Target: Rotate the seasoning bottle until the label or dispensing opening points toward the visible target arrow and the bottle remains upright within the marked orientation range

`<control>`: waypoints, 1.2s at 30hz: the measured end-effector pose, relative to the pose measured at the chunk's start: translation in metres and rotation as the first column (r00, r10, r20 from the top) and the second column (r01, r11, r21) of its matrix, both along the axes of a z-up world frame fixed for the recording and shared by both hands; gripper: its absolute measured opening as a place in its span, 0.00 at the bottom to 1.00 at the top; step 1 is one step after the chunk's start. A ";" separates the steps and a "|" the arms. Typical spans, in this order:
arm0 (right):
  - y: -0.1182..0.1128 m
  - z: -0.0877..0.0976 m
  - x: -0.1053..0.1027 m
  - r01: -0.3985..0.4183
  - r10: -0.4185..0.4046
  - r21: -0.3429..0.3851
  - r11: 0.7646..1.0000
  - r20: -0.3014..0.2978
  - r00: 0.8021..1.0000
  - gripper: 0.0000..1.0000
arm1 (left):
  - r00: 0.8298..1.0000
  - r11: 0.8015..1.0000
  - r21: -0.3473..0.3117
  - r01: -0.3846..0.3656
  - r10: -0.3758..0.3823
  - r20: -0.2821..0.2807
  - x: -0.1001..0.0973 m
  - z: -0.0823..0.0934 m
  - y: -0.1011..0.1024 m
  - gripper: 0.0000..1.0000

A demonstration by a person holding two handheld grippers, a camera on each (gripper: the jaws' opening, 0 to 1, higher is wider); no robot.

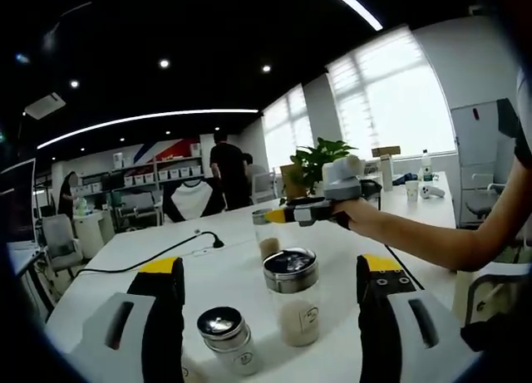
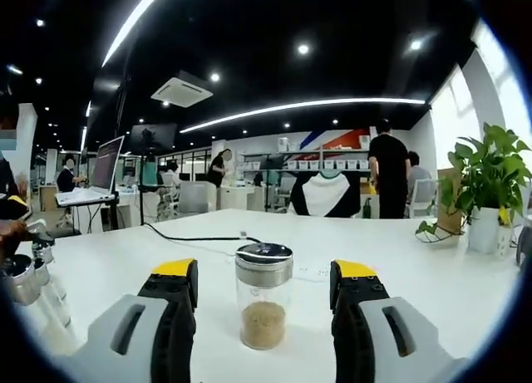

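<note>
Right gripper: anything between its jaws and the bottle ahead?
No. In the right gripper view the bottle stands between the open jaws of the right gripper, with bare table around it.

The right gripper (image 2: pixel 264 296) rises from the bottom edge with its two grey, black-faced, yellow-tipped jaws spread wide apart. Between them, clear of both, a clear glass seasoning bottle with a shiny metal lid (image 2: pixel 263 297) stands upright on the white table (image 2: pixel 416 271), holding a shallow layer of tan granules at its base. A black cable (image 2: pixel 187 237) runs across the table behind the bottle. At the left edge, more clear bottles with metal lids (image 2: pixel 25 283) stand in a cluster, partly cut off. To the right sits a green leafy plant in a white pot (image 2: pixel 484 192). A person in dark clothes (image 2: pixel 388 175) stands with their back turned near white shelves.
</note>
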State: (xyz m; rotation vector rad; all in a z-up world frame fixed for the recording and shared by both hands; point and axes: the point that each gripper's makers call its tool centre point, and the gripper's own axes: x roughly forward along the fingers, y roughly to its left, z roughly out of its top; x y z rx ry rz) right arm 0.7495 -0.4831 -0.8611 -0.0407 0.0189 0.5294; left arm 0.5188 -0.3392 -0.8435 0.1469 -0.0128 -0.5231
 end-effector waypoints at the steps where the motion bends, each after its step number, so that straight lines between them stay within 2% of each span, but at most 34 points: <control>1: -0.002 -0.001 0.005 0.008 -0.008 -0.007 1.000 -0.001 1.000 0.64 | 1.000 1.000 0.001 0.001 -0.001 0.000 0.000 0.000 0.000 0.90; 7: -0.005 -0.006 0.015 0.016 -0.016 -0.005 1.000 -0.016 1.000 0.63 | 1.000 1.000 0.003 0.004 -0.004 0.000 0.001 -0.001 -0.002 0.90; 14: 0.008 -0.015 0.021 -0.007 0.007 -0.020 1.000 -0.037 0.999 0.63 | 1.000 1.000 0.004 -0.005 0.005 -0.015 0.003 -0.004 0.000 0.90; 36: 0.013 -0.028 0.036 0.007 -0.010 -0.038 0.999 -0.070 0.997 0.61 | 1.000 1.000 -0.003 0.007 -0.007 -0.008 -0.013 -0.004 0.004 0.90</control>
